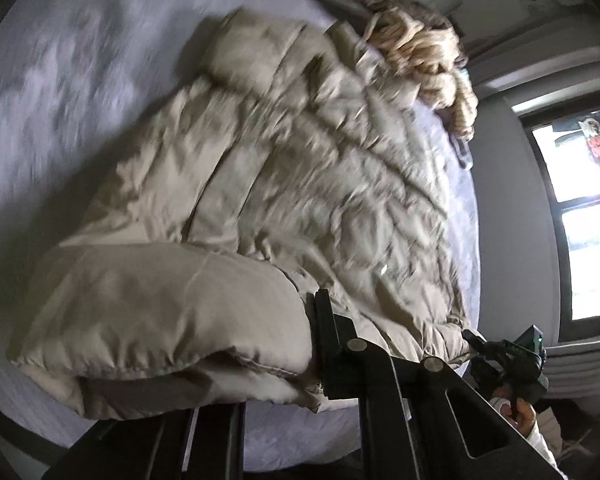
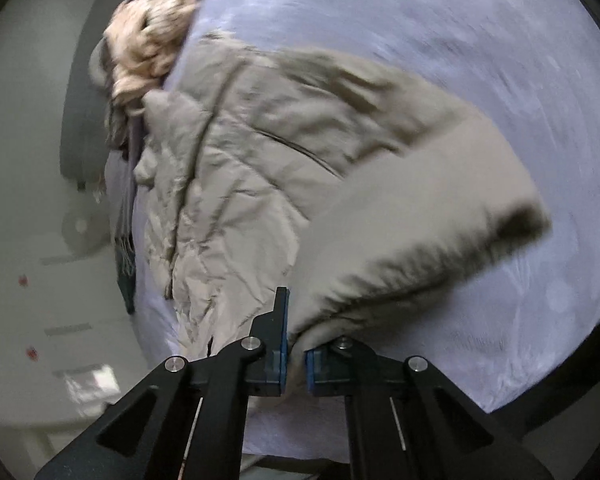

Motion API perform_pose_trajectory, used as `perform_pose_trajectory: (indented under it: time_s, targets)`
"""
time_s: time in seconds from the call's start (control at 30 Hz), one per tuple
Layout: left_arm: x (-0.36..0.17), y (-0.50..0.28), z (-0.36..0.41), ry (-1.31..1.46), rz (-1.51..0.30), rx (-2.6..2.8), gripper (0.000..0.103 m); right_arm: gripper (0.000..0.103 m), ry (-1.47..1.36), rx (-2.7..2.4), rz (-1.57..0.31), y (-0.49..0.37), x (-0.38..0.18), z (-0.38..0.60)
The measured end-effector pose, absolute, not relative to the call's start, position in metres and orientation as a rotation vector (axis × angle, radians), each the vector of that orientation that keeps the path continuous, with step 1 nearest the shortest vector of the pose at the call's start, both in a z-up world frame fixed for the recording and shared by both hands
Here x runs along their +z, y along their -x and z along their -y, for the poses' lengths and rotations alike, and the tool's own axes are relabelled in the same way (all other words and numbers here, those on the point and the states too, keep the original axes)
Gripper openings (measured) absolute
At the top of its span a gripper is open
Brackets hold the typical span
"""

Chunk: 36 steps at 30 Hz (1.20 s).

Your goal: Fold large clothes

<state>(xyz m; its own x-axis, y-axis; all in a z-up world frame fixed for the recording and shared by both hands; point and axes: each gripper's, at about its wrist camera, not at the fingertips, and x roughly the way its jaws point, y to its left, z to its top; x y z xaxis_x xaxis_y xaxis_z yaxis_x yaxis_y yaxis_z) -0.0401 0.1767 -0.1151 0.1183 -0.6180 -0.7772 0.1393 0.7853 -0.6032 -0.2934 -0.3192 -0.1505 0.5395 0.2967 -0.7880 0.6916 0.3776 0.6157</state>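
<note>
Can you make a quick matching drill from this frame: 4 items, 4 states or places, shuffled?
Column 1:
1. puffer jacket
2. knit sweater
3. right gripper
4. bedsheet

Column 2:
A. lavender, under everything
B. bunched at the bed's far edge
C. beige, spread on the bed
D. shut on jacket fabric

Pairs: 1-C, 2-B, 3-D, 4-A

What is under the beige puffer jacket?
The jacket lies on a lavender sheet, which shows all round it. Whether anything sits beneath the jacket's middle is hidden. A cream knit lies past its far end, beside it, not underneath.
</note>
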Motion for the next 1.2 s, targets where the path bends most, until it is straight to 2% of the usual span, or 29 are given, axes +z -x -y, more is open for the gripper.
perform_pose_trajectory:
  time_s: [0.4,0.63,0.8,1.2]
  targets:
    - [-0.029,-0.047,-0.137,0.403,-1.108,-0.553,0.015,0.006,-0.864,-0.172,-0.972,0.157,-0.051,0.349]
    - [-0.02,-0.131,-0.095,0.364,-1.027,-0.459,0.015,0.006,-0.725,-0.052,-1.0,0.044,-0.027,0.375]
    - [-0.053,-0.193,-0.07,0.328,-1.051,-0.382,0.015,0.006,-0.691,-0.046,-1.041,-0.028,-0.048,0.394]
    - [-0.174,-0.283,-0.036,0.236,-1.174,-0.329,0.015,0.006,-0.785,-0.141,-1.084,-0.111,-0.17,0.421]
